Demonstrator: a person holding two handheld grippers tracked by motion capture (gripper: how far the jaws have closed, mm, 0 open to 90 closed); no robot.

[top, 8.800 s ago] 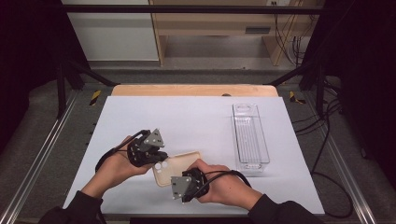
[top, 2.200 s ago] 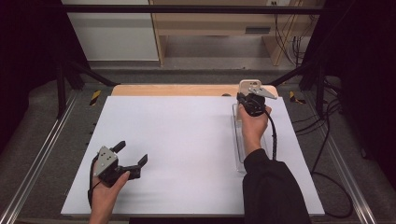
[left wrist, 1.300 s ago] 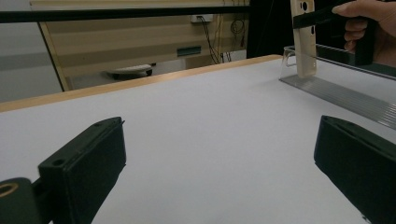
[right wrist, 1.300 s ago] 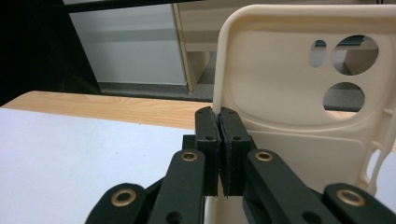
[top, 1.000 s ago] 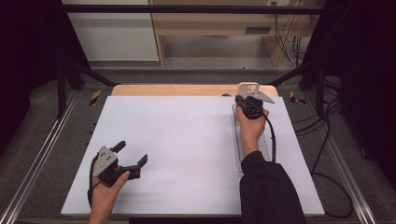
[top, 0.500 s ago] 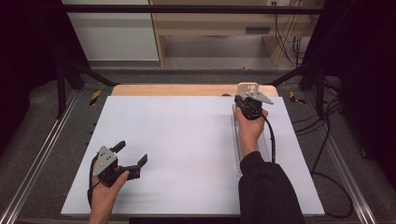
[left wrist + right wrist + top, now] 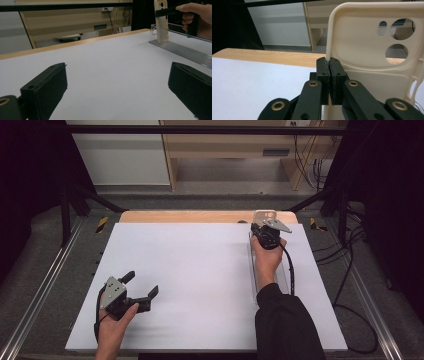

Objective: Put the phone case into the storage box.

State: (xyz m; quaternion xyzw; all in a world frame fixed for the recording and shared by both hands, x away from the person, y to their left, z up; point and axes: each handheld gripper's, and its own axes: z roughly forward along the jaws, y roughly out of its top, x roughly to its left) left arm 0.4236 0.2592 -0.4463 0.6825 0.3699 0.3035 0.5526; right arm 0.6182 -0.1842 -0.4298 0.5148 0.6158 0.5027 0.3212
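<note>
Right tool point(image 7: 329, 75) pinches the cream phone case point(image 7: 372, 57) upright over the clear tray point(image 7: 185, 51)

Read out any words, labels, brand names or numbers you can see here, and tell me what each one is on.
There is no readable text.
phone case: plain cream, only camera cut-outs, no logo or print.
right hand-held gripper, shut on the phone case's edge: black jaws with brass rivets, unmarked.
left hand-held gripper: no lettering on its grey plate.
clear tray: unmarked.
yellow-black hazard tape on the floor: stripes only.
</note>
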